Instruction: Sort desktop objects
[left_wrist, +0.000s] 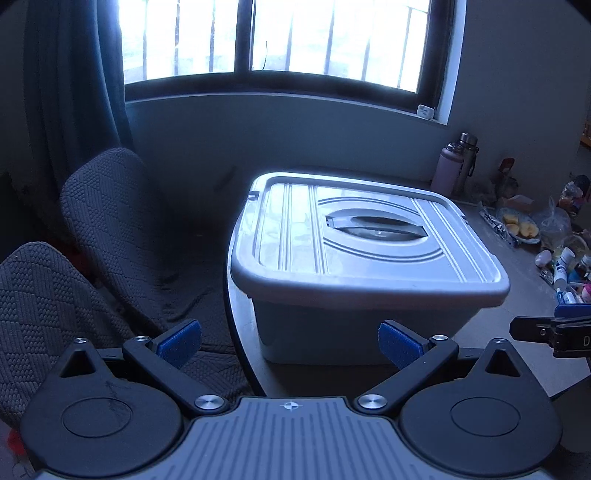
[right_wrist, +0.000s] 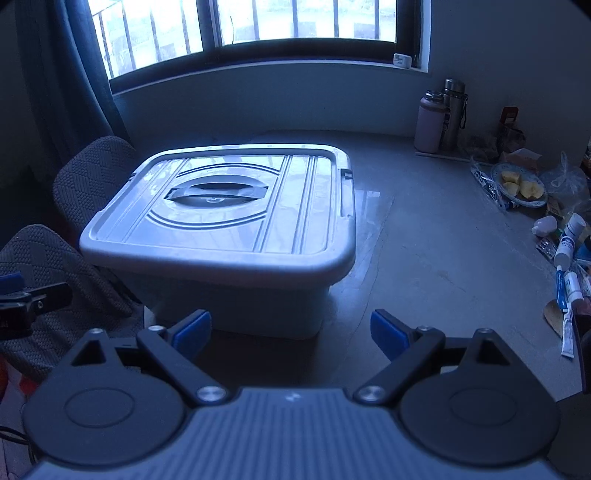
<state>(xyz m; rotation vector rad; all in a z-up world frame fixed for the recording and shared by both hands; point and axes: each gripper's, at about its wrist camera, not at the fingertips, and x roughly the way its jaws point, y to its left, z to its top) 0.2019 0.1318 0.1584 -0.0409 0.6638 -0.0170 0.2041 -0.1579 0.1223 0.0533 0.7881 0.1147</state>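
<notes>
A grey plastic storage box with a closed lid and a recessed handle stands at the table's left edge; it also shows in the right wrist view. Small tubes and bottles lie scattered at the table's right side. My left gripper is open and empty, just in front of the box. My right gripper is open and empty, in front of the box's right corner.
The grey table runs to the wall under the window. Two flasks stand at the back right. A plate of fruit pieces and plastic bags lie on the right. A cloth-covered chair stands left of the table.
</notes>
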